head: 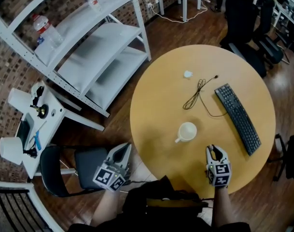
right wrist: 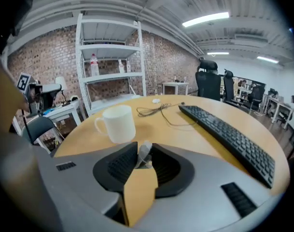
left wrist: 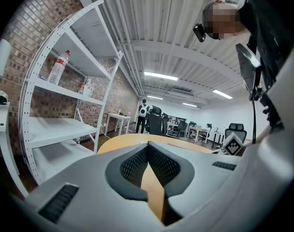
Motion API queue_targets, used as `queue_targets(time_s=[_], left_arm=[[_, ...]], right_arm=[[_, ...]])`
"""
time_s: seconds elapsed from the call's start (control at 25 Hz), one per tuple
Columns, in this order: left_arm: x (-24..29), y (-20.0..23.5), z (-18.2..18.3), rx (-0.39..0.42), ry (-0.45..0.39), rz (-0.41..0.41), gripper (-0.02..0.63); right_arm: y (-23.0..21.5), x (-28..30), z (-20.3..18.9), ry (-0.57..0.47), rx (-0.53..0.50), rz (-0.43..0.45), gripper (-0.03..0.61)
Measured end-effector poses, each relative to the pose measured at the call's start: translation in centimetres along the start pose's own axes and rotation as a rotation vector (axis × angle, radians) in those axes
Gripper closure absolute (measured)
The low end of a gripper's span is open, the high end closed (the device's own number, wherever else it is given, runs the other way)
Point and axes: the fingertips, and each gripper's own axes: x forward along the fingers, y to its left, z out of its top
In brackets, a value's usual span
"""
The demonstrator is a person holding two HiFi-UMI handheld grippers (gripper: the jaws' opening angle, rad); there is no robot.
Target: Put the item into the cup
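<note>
The right claw [head: 214, 152] pinches a small pale item [right wrist: 143, 152]. The cup [head: 187, 131] stands on the counter [head: 156, 105] near, toward upper left of it. The left claw [head: 120, 154], pressed together, is farther.

A round wooden table [head: 156, 129] carries a white cup [head: 187, 131] near its middle, a black keyboard [head: 237, 118] to the right, a loose black cable [head: 197, 94] beyond the cup, and a small white object [head: 188, 74] farther back
</note>
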Motion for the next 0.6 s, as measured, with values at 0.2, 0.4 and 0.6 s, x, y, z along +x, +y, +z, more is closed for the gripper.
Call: queue_targets(time_s=[0.2, 0.4, 0.6], left_arm=[[-0.7, 0.7, 0.4, -0.006, -0.033, 0.026, 0.62], [-3.2, 2.0, 1.1, -0.01, -0.068, 0.085, 0.62], [-7.0, 3.3, 0.6, 0.004, -0.06, 0.151, 0.62]], right_arm=[[2.7, -0.4, 9.0, -0.177, -0.074, 0.081, 0.489], [6.0, 1.8, 12.5, -0.22, -0.12, 0.163, 0.489], [7.2, 4.3, 11.4, -0.17, -0.135, 0.188, 0.473]])
